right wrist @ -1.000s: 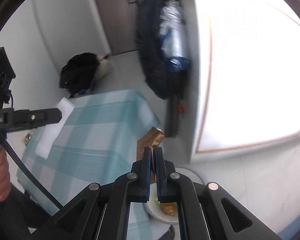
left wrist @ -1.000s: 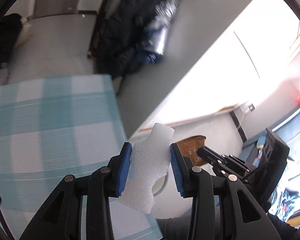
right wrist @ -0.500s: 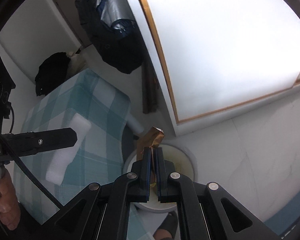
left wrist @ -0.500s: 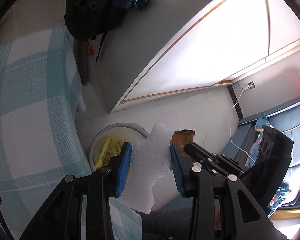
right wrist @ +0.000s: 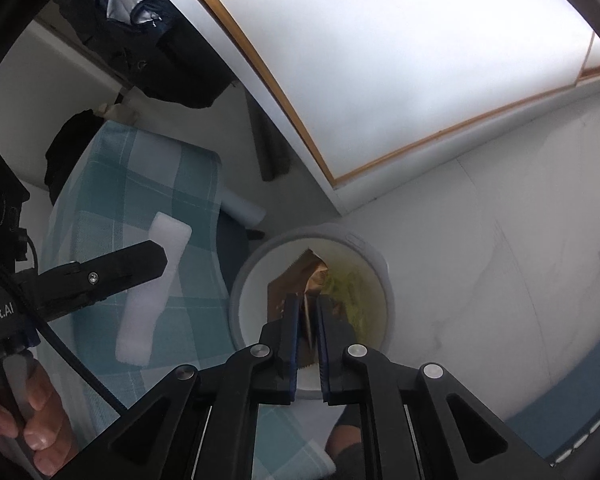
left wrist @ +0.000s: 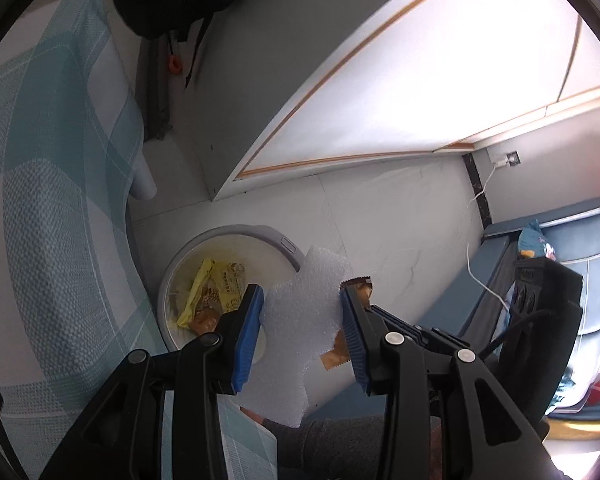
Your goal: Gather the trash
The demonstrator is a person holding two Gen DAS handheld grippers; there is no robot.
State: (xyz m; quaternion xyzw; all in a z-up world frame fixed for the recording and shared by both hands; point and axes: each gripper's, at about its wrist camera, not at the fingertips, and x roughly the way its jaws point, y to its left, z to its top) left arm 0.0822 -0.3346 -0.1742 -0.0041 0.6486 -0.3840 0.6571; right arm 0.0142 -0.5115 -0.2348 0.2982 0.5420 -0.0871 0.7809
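The right gripper is hanging right over the white bin on the floor, and its jaws are just opening with the brown wrapper between them, so that one looks set to drop inside. The left gripper is clamping the white foam piece at a narrow spread, beside the bin's rim and partly over the checked tablecloth. What worries me is the foam: it is light and oddly shaped, and if released from there it could catch the rim or drift onto the floor or cloth. The wrapper could also cling to a pad as the jaws part. A second ago both grippers were pointing out across the table with the bin barely showing; now both are tilting steeply down over it.
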